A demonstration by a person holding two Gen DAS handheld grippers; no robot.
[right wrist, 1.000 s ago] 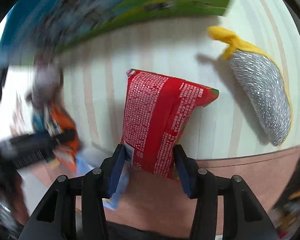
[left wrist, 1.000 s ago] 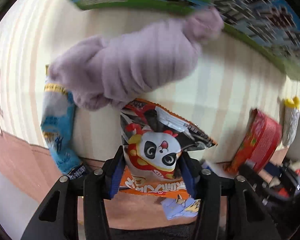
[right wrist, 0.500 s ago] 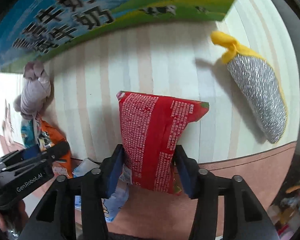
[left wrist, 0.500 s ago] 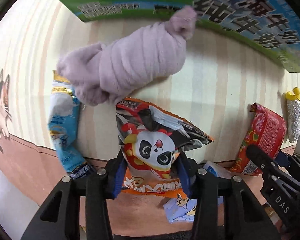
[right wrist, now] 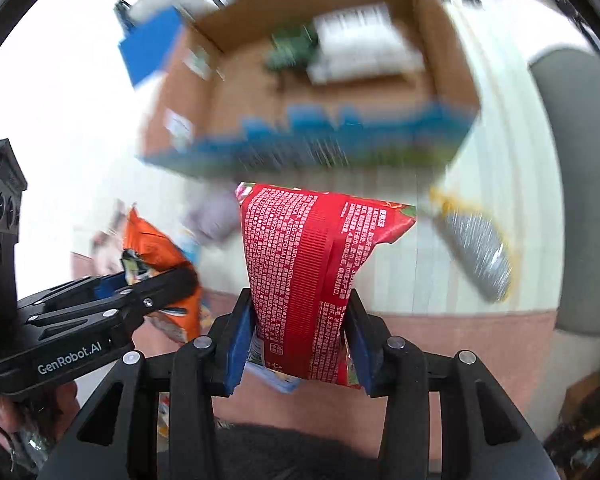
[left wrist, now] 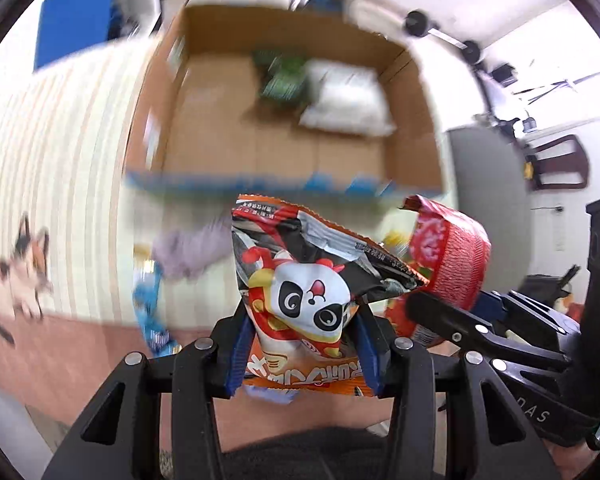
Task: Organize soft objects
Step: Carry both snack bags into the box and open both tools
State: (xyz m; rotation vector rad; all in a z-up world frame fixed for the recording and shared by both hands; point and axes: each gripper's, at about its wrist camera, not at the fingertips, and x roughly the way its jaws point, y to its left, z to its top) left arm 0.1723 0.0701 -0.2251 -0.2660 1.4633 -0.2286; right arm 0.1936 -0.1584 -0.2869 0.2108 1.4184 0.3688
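My left gripper (left wrist: 302,344) is shut on an orange panda snack bag (left wrist: 308,280) and holds it up in the air. My right gripper (right wrist: 300,340) is shut on a red snack bag (right wrist: 312,272), also lifted. Each shows in the other view: the red bag (left wrist: 452,256) to the right, the orange bag (right wrist: 160,256) to the left. An open cardboard box (left wrist: 412,128) lies ahead of both, with a white packet (left wrist: 348,100) and a green packet (left wrist: 284,76) inside. A lilac cloth roll (left wrist: 188,252) lies on the striped mat in front of the box.
A silver pouch with a yellow tip (right wrist: 476,256) lies on the mat at right. A blue packet (left wrist: 148,300) lies left of the panda bag. A cat picture (left wrist: 16,276) is on the mat's left edge. A grey chair (right wrist: 580,184) stands far right.
Both grippers have risen and tilted up with their bags. The open box interior has come into view, and the mat with the cloth roll has dropped lower in both views.
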